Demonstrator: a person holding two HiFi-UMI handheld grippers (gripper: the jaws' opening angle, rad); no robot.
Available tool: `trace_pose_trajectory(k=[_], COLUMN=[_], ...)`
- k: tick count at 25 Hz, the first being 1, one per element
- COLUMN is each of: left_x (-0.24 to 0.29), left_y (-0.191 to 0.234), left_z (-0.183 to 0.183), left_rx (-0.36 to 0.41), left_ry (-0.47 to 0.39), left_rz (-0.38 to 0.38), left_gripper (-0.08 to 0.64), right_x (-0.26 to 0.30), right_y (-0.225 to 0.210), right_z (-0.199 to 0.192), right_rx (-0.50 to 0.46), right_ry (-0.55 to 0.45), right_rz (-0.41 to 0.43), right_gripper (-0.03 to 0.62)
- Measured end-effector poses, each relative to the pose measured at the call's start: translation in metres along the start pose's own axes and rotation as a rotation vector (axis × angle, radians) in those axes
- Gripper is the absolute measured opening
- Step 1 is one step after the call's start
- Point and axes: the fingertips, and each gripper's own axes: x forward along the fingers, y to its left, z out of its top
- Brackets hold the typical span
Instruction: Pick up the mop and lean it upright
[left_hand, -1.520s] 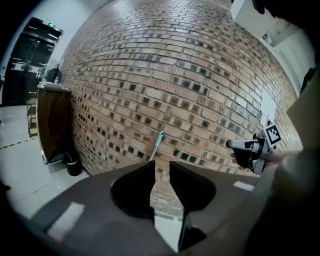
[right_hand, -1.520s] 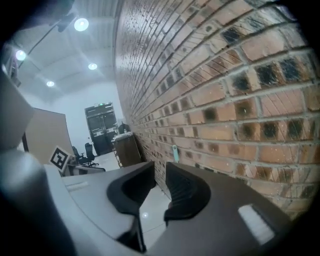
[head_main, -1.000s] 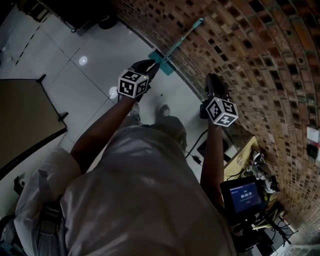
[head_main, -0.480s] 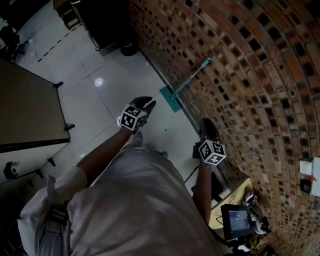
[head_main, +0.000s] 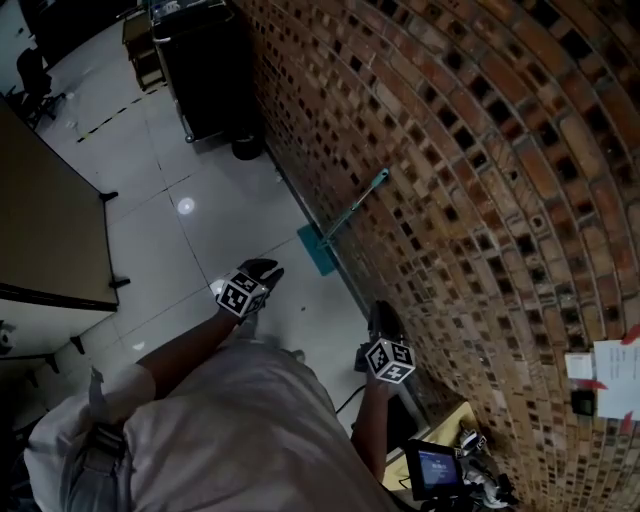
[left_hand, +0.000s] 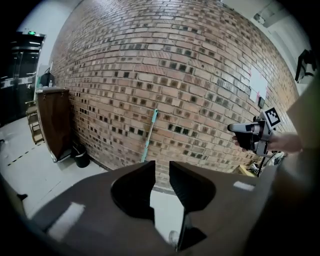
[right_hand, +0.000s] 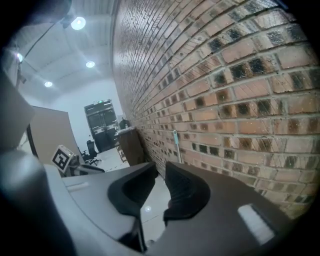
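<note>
Both hands have backed off since a second ago. Back then the left hand-held gripper (head_main: 268, 268) was right up at the mop (head_main: 352, 208), and now there's open floor (head_main: 200, 180) between them. The right hand-held gripper (head_main: 380, 315) has dropped back along the brick wall (head_main: 480, 150) too.

The mop already looks parked. Its teal head sits on the floor at the foot of the wall, and the handle runs steeply up with its top end resting against the bricks, so the long axis is close to upright and tipped into the wall. My read is that the job's basically done and nothing needs grabbing.

If it did need another touch, the mop lies ahead of both grippers, further along the wall. The left gripper view has it nearly dead ahead, just left of the jaw line. The left one looks nearer to me, while the right sits closer to the wall but further back.

Both sets of jaws are pressed together with nothing between them.

As for writing, there's a white sheet (head_main: 615, 375) stuck on the wall and a small lit screen (head_main: 435, 468) down by the person's feet, both too small to read. No brands I can make out.
</note>
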Motion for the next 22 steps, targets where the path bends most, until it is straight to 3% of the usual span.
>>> trace_pose_trajectory(k=[2, 7, 12, 22], left_x=[-0.001, 0.010, 0.017, 0.027], left_y=[-0.011, -0.025, -0.032, -0.031], left_z=[-0.004, 0.001, -0.001, 0.003], left_rx=[0.005, 0.041, 0.059, 0.057], left_ry=[0.004, 0.015, 0.031, 0.041], left_rz=[-0.007, -0.025, -0.027, -0.035], left_gripper=[0.107, 0.107, 0.107, 0.107], right_x=[-0.011, -0.015, -0.020, -0.013], right_y=[0.003, -0.003, -0.018, -0.023], right_z=[-0.003, 0.000, -0.016, -0.027], right_rx=[-0.032, -0.047, 0.062, 0.126], right_ry=[0.001, -0.034, -0.042, -0.040], right_rz=[0.025, 0.034, 0.014, 0.029], right_gripper=[0.024, 0.012, 0.012, 0.005])
